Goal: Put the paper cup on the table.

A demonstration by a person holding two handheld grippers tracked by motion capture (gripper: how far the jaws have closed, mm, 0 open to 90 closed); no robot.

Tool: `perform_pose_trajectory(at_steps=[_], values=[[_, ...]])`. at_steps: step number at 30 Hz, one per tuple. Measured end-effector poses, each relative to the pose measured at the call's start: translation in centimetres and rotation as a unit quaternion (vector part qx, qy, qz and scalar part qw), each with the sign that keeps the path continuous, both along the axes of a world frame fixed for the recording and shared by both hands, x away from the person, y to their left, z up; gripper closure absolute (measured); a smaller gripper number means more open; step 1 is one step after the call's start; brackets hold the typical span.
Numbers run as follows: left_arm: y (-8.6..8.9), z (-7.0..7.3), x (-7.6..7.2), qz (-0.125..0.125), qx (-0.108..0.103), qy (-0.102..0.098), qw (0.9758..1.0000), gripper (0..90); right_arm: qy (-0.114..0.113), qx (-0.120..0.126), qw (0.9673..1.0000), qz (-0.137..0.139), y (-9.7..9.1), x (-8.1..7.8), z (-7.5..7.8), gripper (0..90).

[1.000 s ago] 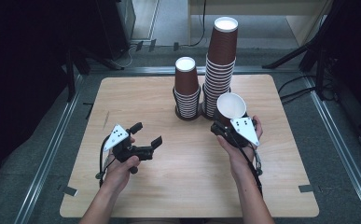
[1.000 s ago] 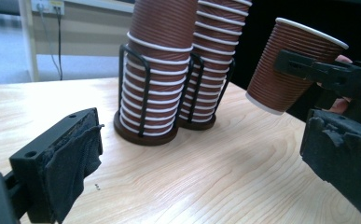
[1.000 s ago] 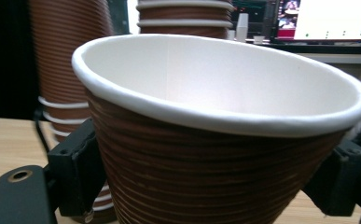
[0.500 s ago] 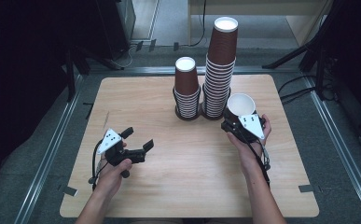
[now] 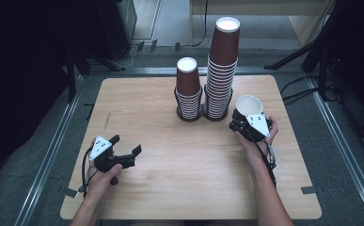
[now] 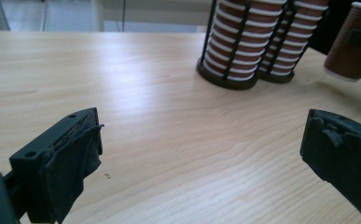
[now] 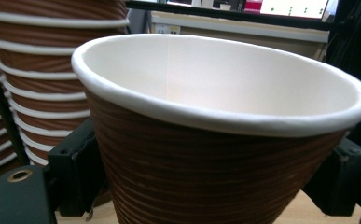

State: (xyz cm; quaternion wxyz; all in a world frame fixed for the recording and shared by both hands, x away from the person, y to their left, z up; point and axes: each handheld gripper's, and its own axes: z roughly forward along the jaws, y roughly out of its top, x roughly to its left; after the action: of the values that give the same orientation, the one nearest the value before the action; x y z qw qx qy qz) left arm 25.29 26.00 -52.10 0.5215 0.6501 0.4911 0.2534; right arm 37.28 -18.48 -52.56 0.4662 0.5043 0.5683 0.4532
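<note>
Pale wood grain runs across the surface (image 5: 170, 188), with dark floor and cable runs beyond its far edge. I take the tall cup stack (image 5: 221, 70) as my landmark and place everything else from it.

My right claw (image 5: 246, 117) is pinching a single brown paper cup (image 5: 249, 107), one jaw on each side of the ribbed wall below the rim. In the right gripper view the cup (image 7: 215, 154) sits mouth up and slightly tilted, white inside, with the black jaws pressing on both flanks. I grip it by the wall rather than the rim so that the mouth stays clear and the cup cannot fold. It sits just to the right of the tall stack and nearer to me, close to the surface; whether its base is touching the wood I cannot tell.

My left claw (image 5: 123, 151) is spread wide with nothing between the jaws. It sits well to the left of the tall stack and much nearer to me, low over bare wood, out of the way of the working hand. The left gripper view looks across the surface toward the stacks.

Just left of the tall stack, touching or nearly so, stands the short cup stack (image 5: 188, 92). Both are upside down in black wire holders, which keep them upright.
</note>
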Motion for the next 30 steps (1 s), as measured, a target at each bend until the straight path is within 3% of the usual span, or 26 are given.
perform_pose_trajectory(at_steps=[11, 22, 30], values=[[2.4, -1.0, -0.5, 0.034, -0.006, 0.029, 0.999, 0.0, 0.015, -0.007, 0.9998, -0.006, -0.3, 0.3, -0.9, 13.5], [2.9, -1.3, -0.5, 0.043, -0.01, 0.038, 0.9983, 0.0, 0.03, -0.018, 0.9994, -0.008, -0.5, 0.2, -1.9, 13.5], [2.9, -1.3, -0.3, 0.046, -0.012, 0.047, 0.9978, 0.0, 0.041, -0.006, 0.9991, -0.006, -0.6, -0.3, -2.1, 11.7]])
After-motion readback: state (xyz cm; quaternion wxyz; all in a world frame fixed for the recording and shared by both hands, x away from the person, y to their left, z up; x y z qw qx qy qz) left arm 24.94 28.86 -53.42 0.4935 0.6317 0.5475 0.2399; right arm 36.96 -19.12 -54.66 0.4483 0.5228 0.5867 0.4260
